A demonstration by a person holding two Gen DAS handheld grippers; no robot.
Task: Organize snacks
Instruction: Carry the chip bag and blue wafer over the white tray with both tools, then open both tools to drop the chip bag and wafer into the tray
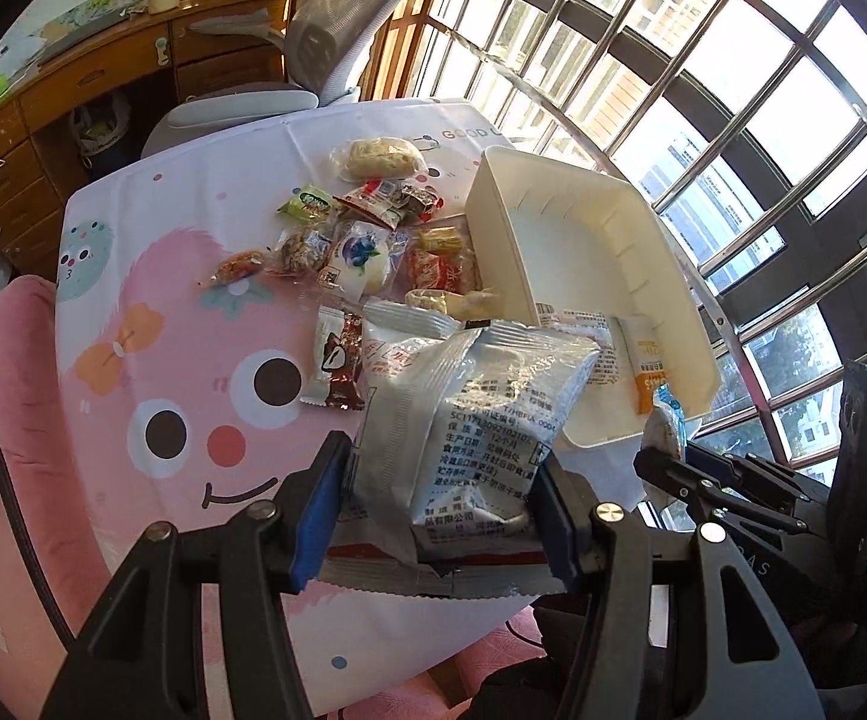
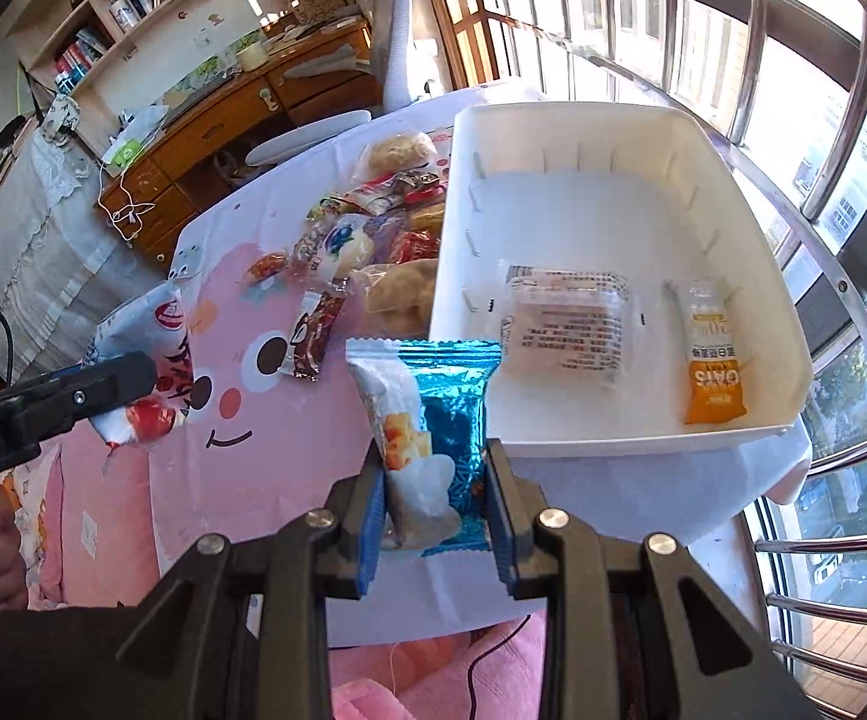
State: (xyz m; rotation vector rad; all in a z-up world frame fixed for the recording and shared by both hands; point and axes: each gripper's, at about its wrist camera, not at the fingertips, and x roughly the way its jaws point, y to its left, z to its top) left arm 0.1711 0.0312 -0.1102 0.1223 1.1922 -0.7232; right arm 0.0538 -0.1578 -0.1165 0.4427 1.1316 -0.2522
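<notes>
My left gripper [image 1: 436,480] is shut on a silver snack bag [image 1: 469,420] with printed text, held above the pink tablecloth [image 1: 151,360] near the white bin [image 1: 589,252]. In the right wrist view the same bag [image 2: 145,372] shows its red and white front in the left gripper [image 2: 133,384] at the left edge. My right gripper [image 2: 436,480] is shut on a blue foil snack packet [image 2: 433,414], just in front of the white bin [image 2: 613,210]. Inside the bin lie a clear wrapped snack [image 2: 559,324] and an orange oats sachet [image 2: 712,360].
A pile of loose snacks [image 1: 373,240] lies on the table left of the bin, with a brown packet [image 1: 340,369] nearer me. A grey office chair [image 1: 313,30] and a wooden desk [image 1: 103,90] stand behind. Barred windows [image 1: 733,120] close off the right side.
</notes>
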